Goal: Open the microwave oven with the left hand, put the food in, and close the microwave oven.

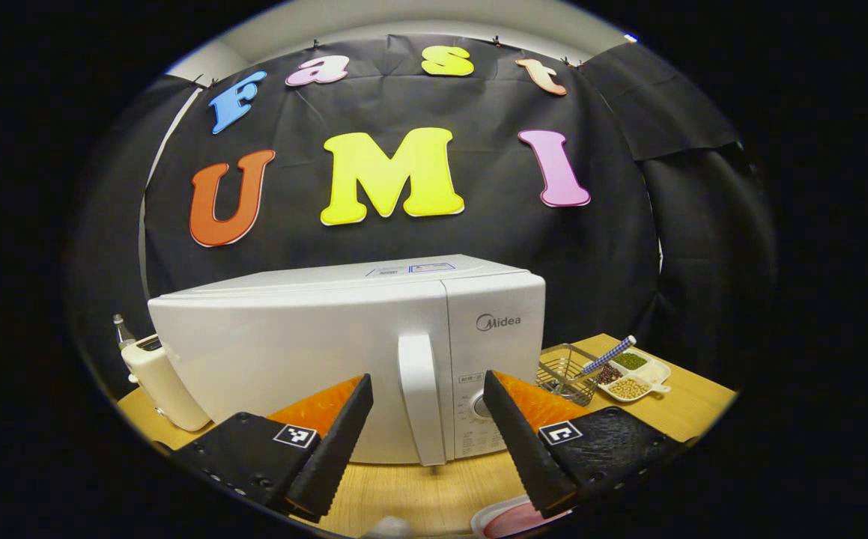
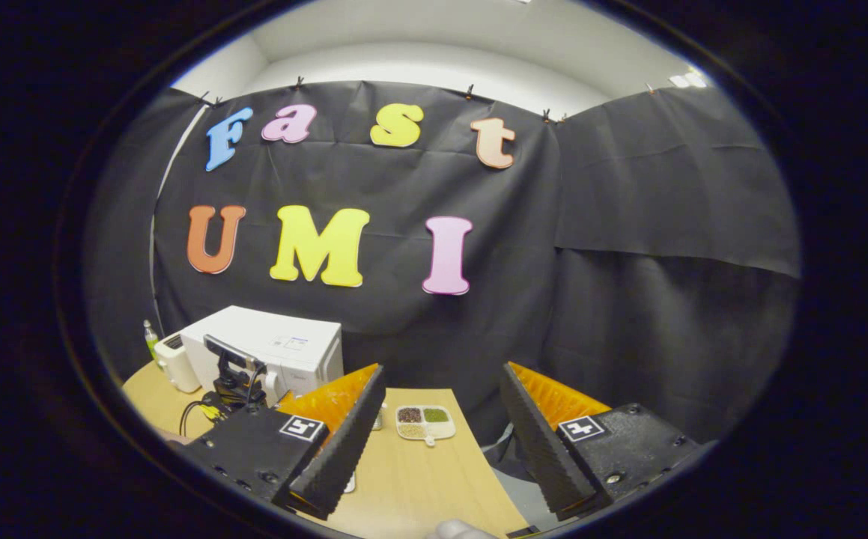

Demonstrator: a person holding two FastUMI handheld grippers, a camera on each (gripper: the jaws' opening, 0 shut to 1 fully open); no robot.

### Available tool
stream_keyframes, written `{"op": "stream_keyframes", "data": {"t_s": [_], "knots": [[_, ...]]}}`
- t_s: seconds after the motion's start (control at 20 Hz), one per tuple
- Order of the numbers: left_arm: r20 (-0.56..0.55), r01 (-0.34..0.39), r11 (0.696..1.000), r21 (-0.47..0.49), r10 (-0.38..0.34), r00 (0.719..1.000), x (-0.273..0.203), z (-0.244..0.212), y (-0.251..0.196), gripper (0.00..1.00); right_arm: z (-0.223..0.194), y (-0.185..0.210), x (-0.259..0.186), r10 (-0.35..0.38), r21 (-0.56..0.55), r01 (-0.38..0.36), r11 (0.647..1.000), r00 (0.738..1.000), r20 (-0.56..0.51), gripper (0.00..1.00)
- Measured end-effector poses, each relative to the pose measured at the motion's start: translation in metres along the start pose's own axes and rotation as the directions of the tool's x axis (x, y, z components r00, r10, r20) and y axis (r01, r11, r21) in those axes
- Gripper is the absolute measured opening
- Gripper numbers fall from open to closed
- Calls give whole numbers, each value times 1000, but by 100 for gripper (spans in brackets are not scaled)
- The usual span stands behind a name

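A white toaster (image 1: 160,378) stands near the left edge of the wooden desk (image 1: 692,415). A small bottle (image 1: 120,329) stands behind it. Toward the right edge sit a wire basket (image 1: 565,370) and a white tray of beans (image 1: 632,378). A checked stick (image 1: 607,354) leans across them.

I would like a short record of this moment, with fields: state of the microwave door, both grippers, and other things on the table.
microwave door: shut; the microwave stands on the wooden table, handle facing the camera
left gripper: jaws open, in front of the handle, not touching it
right gripper: jaws open, holding nothing, above the table
sectioned dish: right of the microwave, holds beans or grains
wire basket: between microwave and dish
toaster: left of the microwave
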State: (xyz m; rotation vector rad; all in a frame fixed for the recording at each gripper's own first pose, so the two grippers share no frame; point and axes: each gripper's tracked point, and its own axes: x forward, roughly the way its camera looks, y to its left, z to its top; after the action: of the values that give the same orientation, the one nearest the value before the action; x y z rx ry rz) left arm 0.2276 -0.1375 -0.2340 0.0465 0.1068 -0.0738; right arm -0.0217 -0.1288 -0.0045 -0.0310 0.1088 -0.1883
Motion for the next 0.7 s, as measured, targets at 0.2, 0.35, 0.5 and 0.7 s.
{"op": "stream_keyframes", "data": {"t_s": [0.2, 0.35, 0.5, 0.7], "knots": [[-24, -30, 1000, -11, 30, 999, 9, -10, 8, 75, -9, 5, 5, 6, 11, -6, 1000, 1000, -29, 99], [-28, -36, 998, -46, 34, 999, 14, -13, 7, 58, -12, 9, 5, 19, 13, -18, 1000, 999, -51, 99], [-35, -4, 999, -46, 2, 999, 9, -12, -3, 35, -12, 8, 4, 13, 10, -12, 1000, 998, -56, 99], [-44, 19, 998, -60, -22, 999, 11, -15, -3, 19, -15, 12, 4, 16, 5, -16, 1000, 997, -71, 99]]}}
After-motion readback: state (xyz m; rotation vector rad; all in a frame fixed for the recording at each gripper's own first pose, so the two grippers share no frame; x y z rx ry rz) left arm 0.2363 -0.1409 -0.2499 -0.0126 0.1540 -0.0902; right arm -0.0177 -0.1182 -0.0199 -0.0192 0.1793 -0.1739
